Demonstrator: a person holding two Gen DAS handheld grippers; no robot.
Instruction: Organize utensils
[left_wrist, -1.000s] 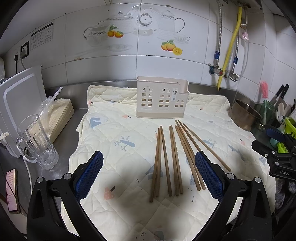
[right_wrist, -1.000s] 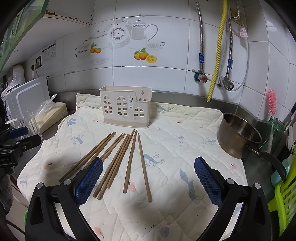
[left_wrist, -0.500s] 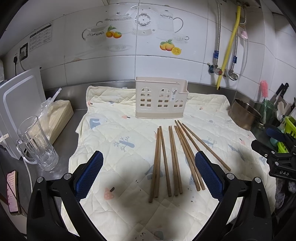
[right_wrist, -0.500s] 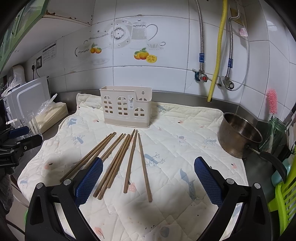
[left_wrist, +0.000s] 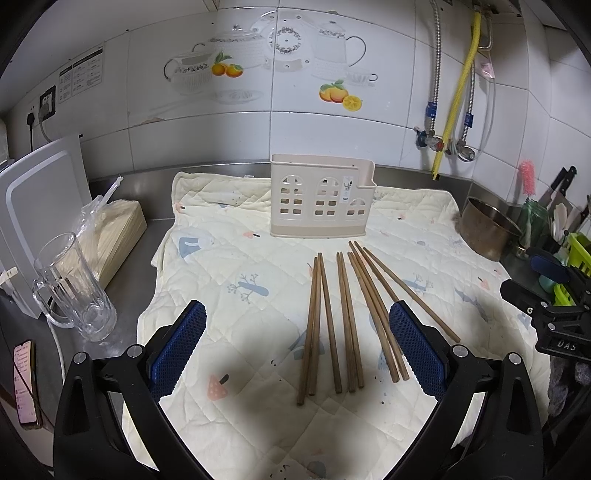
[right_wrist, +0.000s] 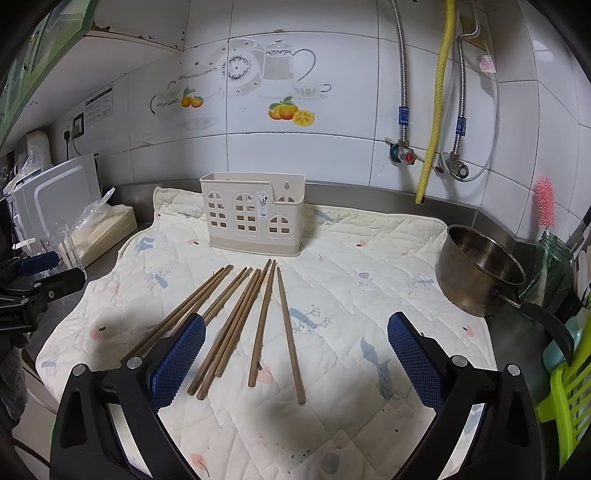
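I see white wall tiles (right_wrist: 295, 155) printed with teapots and fruit, a yellow hose (right_wrist: 436, 103) running down to the steel counter (left_wrist: 140, 254), and a wall socket (left_wrist: 46, 107) at left.

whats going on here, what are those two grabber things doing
A person holds two hand-held grippers above a quilted mat on a kitchen counter. Both the left hand-held gripper and the right hand-held gripper are open and hold nothing. Wooden chopsticks lie loose on the mat in front of a beige utensil holder, which looks empty. Nothing has been sorted yet.
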